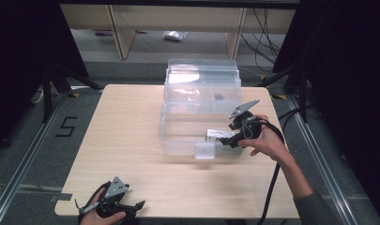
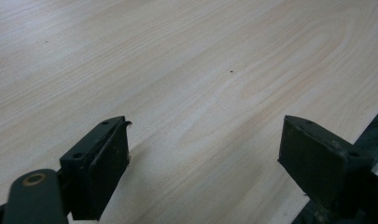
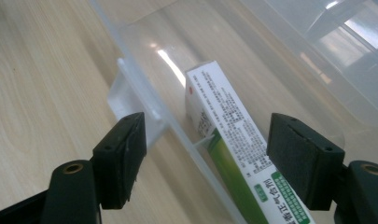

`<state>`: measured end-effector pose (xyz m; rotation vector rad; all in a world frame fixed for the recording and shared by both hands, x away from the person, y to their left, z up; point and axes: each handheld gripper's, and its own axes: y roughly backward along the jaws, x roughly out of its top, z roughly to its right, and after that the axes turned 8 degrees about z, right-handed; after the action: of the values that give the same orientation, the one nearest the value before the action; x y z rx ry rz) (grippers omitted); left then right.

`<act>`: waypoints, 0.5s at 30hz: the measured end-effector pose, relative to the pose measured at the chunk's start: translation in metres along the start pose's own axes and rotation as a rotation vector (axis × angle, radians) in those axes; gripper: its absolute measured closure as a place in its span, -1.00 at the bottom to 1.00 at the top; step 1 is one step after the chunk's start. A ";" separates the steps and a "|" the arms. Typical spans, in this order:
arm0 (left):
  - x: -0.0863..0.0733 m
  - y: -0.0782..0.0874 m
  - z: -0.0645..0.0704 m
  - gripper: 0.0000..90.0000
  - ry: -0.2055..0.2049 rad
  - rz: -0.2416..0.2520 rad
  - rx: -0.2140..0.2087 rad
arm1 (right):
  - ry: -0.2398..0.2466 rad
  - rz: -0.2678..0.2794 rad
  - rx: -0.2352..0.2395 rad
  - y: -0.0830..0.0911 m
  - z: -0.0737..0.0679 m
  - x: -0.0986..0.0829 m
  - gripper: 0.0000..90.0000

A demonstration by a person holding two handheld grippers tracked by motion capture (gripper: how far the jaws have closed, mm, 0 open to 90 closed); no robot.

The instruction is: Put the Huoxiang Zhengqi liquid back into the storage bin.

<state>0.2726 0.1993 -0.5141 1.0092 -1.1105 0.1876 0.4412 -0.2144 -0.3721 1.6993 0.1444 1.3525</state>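
A clear plastic storage box (image 1: 201, 93) stands on the wooden table (image 1: 126, 140), right of centre. A white and green carton (image 1: 216, 134) lies inside it, against the front wall. My right gripper (image 1: 227, 139) hangs open over that front right corner. In the right gripper view the carton (image 3: 228, 135) and the box's front wall (image 3: 144, 88) lie between my right gripper's (image 3: 207, 149) spread jaws, which touch neither. My left gripper (image 1: 136, 206) rests open at the table's front left edge, and in its own view it (image 2: 205, 154) has bare wood between its jaws.
A small clear latch tab (image 1: 204, 151) juts from the box's front wall. Wooden shelf legs (image 1: 119, 33) and a small bag (image 1: 174, 35) are on the floor behind the table. Black stand legs (image 1: 51, 84) flank it. A "5" mark (image 1: 65, 126) is on the floor at left.
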 end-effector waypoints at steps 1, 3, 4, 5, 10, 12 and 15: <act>0.000 0.001 0.000 -0.66 -0.008 -0.007 -0.011 | -0.008 0.016 0.002 0.001 -0.003 -0.002 -0.36; 0.000 0.001 0.000 -0.66 -0.007 -0.008 -0.011 | -0.046 0.043 -0.005 0.002 -0.010 -0.006 -0.37; 0.000 0.001 0.000 -0.66 -0.003 -0.005 -0.005 | -0.026 0.059 0.002 0.003 -0.011 -0.008 -0.38; 0.000 0.000 0.000 -0.66 0.004 0.003 0.002 | -0.007 0.083 0.002 0.004 -0.013 -0.010 -0.40; 0.000 0.000 0.000 -0.66 -0.001 0.004 0.002 | -0.043 0.113 -0.001 0.012 -0.031 -0.020 -0.43; 0.000 0.001 0.000 -0.66 -0.007 0.001 -0.002 | -0.046 0.142 0.006 0.014 -0.037 -0.024 -0.43; 0.001 0.001 0.000 -0.66 -0.010 0.001 -0.001 | -0.035 0.132 0.006 0.016 -0.040 -0.026 -0.44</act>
<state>0.2724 0.1997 -0.5132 1.0099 -1.1203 0.1833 0.3914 -0.2159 -0.3806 1.7617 0.0162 1.4188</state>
